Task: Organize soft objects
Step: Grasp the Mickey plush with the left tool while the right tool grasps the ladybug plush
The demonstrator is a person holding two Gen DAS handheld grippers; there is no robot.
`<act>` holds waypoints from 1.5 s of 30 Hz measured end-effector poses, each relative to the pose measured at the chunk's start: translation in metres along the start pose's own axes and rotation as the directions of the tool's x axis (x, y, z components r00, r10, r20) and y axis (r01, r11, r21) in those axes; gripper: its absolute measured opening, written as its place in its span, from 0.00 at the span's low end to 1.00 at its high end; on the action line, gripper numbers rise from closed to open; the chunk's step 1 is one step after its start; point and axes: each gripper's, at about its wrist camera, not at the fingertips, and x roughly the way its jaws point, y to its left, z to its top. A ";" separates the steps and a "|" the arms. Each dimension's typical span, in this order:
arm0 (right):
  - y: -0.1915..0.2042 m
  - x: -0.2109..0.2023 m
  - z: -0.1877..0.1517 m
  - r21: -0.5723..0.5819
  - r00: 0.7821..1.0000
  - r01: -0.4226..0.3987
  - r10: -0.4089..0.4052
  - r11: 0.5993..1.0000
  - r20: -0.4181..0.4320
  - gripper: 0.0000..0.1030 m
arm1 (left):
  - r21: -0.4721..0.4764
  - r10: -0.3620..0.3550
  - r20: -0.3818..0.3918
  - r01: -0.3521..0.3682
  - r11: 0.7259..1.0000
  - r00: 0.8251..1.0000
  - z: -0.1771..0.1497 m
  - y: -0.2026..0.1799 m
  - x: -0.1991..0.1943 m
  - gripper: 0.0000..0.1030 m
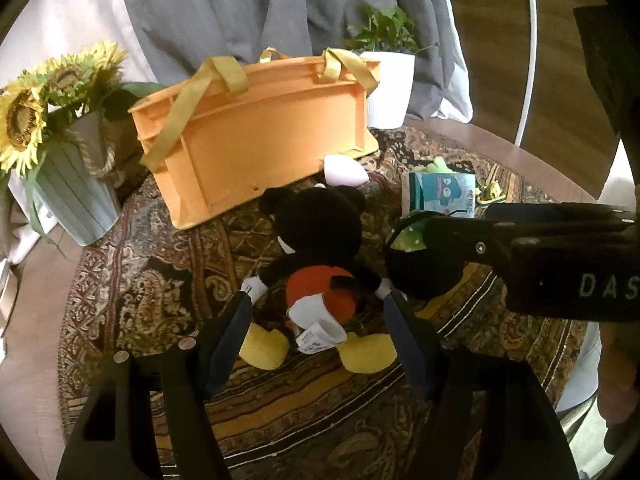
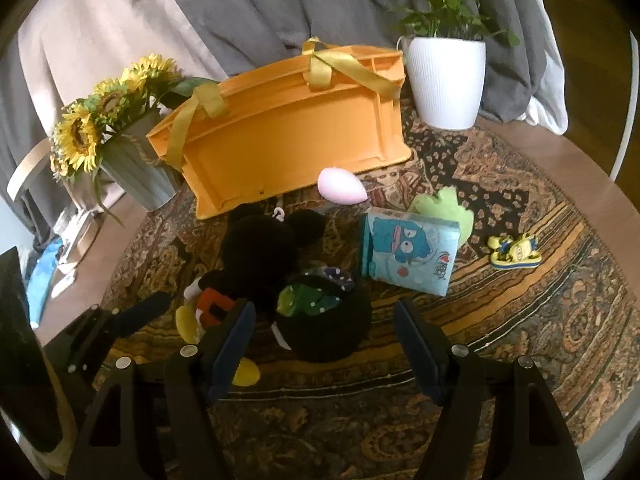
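Note:
A black mouse plush [image 1: 316,224] with red shorts and yellow shoes lies face down on the patterned cloth. My left gripper [image 1: 318,300] straddles its waist, with the fingertips beside the white gloves and gaps to the body, so it stands open. Right of the plush sits a round black soft pouch [image 2: 324,328] with green dotted cloth in its top. My right gripper [image 2: 324,308] hangs open over it, a finger on each side and neither touching. One of its fingers [image 1: 460,236] reaches in from the right in the left wrist view.
An orange crate [image 2: 288,136] with yellow straps stands behind. Near it lie a pink egg [image 2: 340,186], a blue cartoon pack [image 2: 408,252], a green plush [image 2: 444,208] and a yellow toy [image 2: 516,252]. A sunflower pot [image 2: 136,168] stands left, a white planter [image 2: 446,80] right.

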 end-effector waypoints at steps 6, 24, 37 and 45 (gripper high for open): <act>-0.006 0.013 -0.001 0.029 0.999 -0.027 0.028 0.999 -0.025 0.70 | -0.012 -0.002 -0.020 0.002 1.000 1.000 0.001 0.001 0.011 0.64; -0.012 0.047 0.004 0.060 0.992 -0.083 0.088 0.995 -0.086 0.70 | -0.053 0.005 -0.069 -0.008 0.999 0.998 0.009 0.001 0.040 0.49; -0.009 0.051 0.003 0.048 0.994 -0.061 0.065 0.997 -0.083 0.63 | -0.112 -0.039 -0.076 0.031 0.993 0.996 0.011 0.005 0.045 0.40; -0.008 0.039 0.006 0.039 0.998 -0.028 0.030 0.999 -0.050 0.62 | -0.131 -0.031 -0.058 0.023 0.991 0.998 0.013 0.010 0.034 0.40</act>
